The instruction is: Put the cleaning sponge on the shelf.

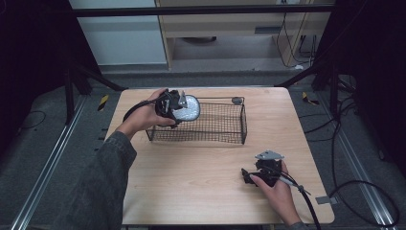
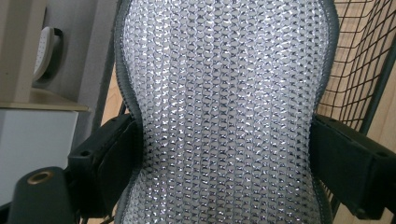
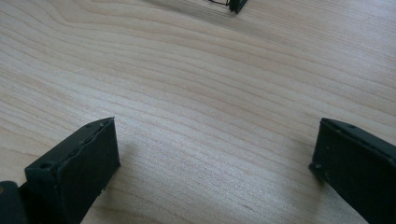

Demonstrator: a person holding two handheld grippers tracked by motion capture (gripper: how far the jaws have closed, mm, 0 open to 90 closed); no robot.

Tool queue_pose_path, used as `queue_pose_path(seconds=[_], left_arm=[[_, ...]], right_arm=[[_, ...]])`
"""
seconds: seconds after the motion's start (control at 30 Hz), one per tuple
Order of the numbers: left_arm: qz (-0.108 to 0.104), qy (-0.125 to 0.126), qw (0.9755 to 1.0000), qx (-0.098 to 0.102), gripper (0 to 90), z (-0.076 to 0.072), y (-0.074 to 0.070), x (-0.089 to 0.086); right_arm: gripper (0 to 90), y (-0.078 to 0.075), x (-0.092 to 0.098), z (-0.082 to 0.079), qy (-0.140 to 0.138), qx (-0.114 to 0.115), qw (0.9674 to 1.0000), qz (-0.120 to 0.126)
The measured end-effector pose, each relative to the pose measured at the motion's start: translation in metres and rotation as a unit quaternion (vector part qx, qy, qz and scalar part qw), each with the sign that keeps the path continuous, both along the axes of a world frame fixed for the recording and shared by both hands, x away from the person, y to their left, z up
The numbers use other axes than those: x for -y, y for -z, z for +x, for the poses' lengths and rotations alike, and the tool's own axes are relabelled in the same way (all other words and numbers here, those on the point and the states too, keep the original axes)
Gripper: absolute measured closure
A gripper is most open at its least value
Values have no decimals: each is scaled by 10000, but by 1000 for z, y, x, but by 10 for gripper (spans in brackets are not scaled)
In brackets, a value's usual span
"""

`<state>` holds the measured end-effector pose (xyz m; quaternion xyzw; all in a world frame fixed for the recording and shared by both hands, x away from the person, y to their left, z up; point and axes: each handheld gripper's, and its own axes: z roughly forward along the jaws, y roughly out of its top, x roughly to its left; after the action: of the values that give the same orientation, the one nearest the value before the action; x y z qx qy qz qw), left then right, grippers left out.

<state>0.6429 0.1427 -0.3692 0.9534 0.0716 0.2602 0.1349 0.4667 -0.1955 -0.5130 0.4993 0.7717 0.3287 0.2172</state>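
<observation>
Nearest the person, the right gripper (image 1: pixel 249 176) rests low on the bare wood of the table (image 1: pixel 191 182), well apart from the work; its own view shows the two black jaws standing wide apart with nothing but wood grain between them, so it holds and touches nothing beyond the table. Farther out, the left gripper (image 1: pixel 178 106) is raised at the near-left end of the wire basket (image 1: pixel 225 125), and it is clamped on a silvery mesh pad (image 2: pixel 224 107), a flat oval piece with a grey bound edge and a glittering knitted face. In the left gripper view the jaws press in on both sides of the pad, pinching its edges inward at the waist, so the hold looks firm. From the high view the pad (image 1: pixel 187 109) hangs over the basket's left rim, tilted, and not yet resting on the basket's floor; whether its lower edge touches the wire I cannot tell. The job appears to be putting the pad into the basket, and I judge it well along: the pick-up is done and the pad has been carried to the basket, while lowering it inside, opening the jaws and drawing the hand away are left. The basket seems otherwise empty, apart from a small dark round thing (image 1: pixel 236 100) by its far right corner.
</observation>
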Motion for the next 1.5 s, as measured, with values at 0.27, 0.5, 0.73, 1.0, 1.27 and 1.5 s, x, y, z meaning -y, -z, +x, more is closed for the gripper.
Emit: queue_pose_path(seconds=[0.27,0.5,0.73,1.0,1.27,1.5], left_arm=[[-19,-29,10000,-35,114,4,2,-7],[58,-21,10000,-54,113,7,4,-10],[17,-51,10000,-76,101,8,5,-9],[-191,-138,9995,-209,49,8,4,-7],[-247,-195,9991,-272,39,8,4,-8],[-386,-174,9987,-269,44,4,-1,-9]], right_arm=[[8,0,0,0,13,-13,10000,19],[8,0,0,0,12,-12,10000,17],[8,0,0,0,9,-10,10000,15],[8,0,0,0,5,-5,10000,9],[8,0,0,0,11,-12,10000,18],[8,0,0,0,17,-15,10000,24]])
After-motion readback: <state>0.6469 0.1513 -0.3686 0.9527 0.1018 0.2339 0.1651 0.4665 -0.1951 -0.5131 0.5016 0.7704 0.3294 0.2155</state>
